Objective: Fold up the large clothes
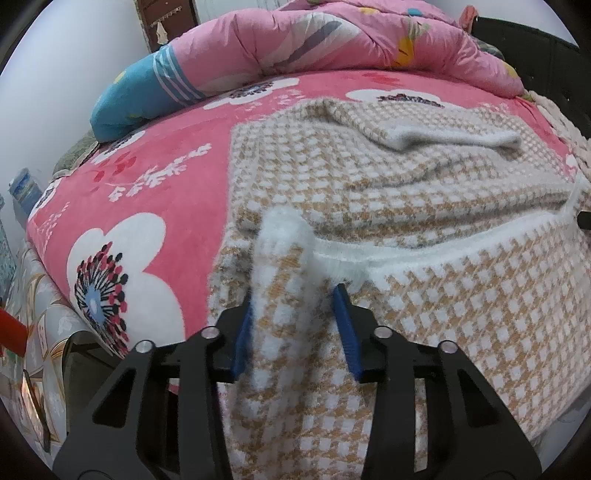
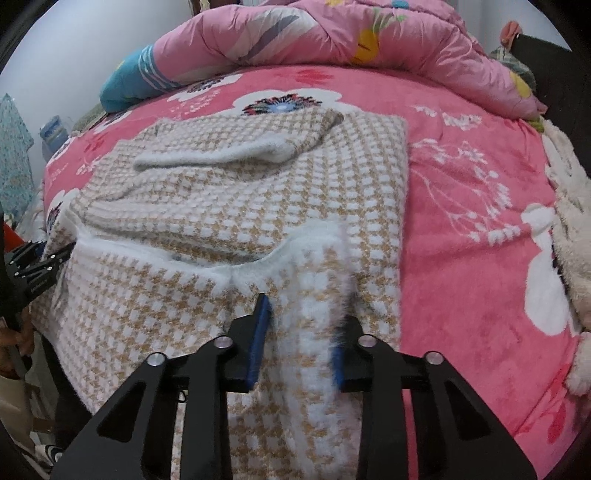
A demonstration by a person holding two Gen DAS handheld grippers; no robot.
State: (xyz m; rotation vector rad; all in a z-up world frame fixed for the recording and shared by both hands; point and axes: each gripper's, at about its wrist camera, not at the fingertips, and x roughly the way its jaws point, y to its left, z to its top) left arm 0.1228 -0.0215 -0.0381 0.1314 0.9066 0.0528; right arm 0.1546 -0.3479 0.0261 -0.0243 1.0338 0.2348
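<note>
- The bed (image 1: 155, 192) fills the room's middle, under a pink flowered blanket, with a quilt (image 1: 332, 33) heaped along the far side.
- The sweater (image 1: 406, 177), tan-and-white check and fuzzy, lies flat on the blanket. Its near part hangs over the bed's near edge, and a sleeve (image 2: 236, 151) is folded across its far part.
- It looks soft, thick and limp, light enough to lift but likely to sag and stretch. I'd say the white ribbed hem (image 1: 424, 251) is the firmest place to take hold.
- The left gripper (image 1: 295, 302) has narrowed its jaws on the bunched left corner of the hem. The blue pads (image 1: 345, 328) seem to press the knit.
- The right gripper (image 2: 303, 325) is likewise pinched on the right corner, with fluff spilling over its pads (image 2: 260, 332).
- With both corners held, the near part looks ready to be carried far over the body.
</note>
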